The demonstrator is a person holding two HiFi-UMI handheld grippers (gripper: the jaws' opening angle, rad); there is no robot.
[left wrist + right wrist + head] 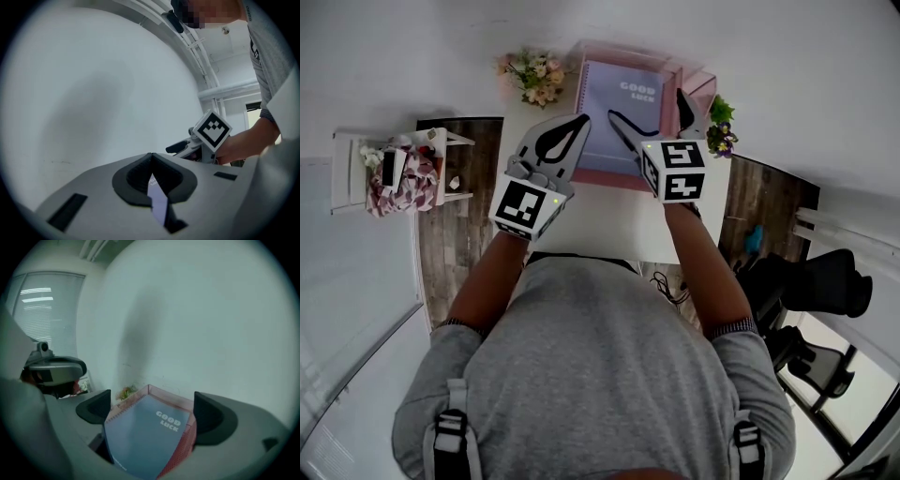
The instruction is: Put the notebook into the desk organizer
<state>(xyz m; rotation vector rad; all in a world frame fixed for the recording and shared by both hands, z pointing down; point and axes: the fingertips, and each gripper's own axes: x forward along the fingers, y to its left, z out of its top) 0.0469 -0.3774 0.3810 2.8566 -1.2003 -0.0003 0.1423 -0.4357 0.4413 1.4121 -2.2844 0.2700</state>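
Note:
A lilac spiral notebook (619, 112) printed "GOOD LUCK" stands leaning in the pink see-through desk organizer (670, 67) at the back of the white desk (609, 225). My right gripper (654, 117) is open, its jaws spread wide either side of the notebook's lower right part without touching it. In the right gripper view the notebook (150, 437) fills the gap of the right gripper (152, 416), with the organizer's rim (164, 392) behind. My left gripper (579, 124) is shut, tips by the notebook's spiral edge. In its own view the left gripper (151, 157) shows closed tips and only a lilac sliver below.
A small bunch of flowers (534, 77) sits left of the organizer and a potted plant (722, 127) with purple blooms sits to its right. A white rack (394, 169) with cloth stands on the floor at left. A black office chair (825, 281) is at right.

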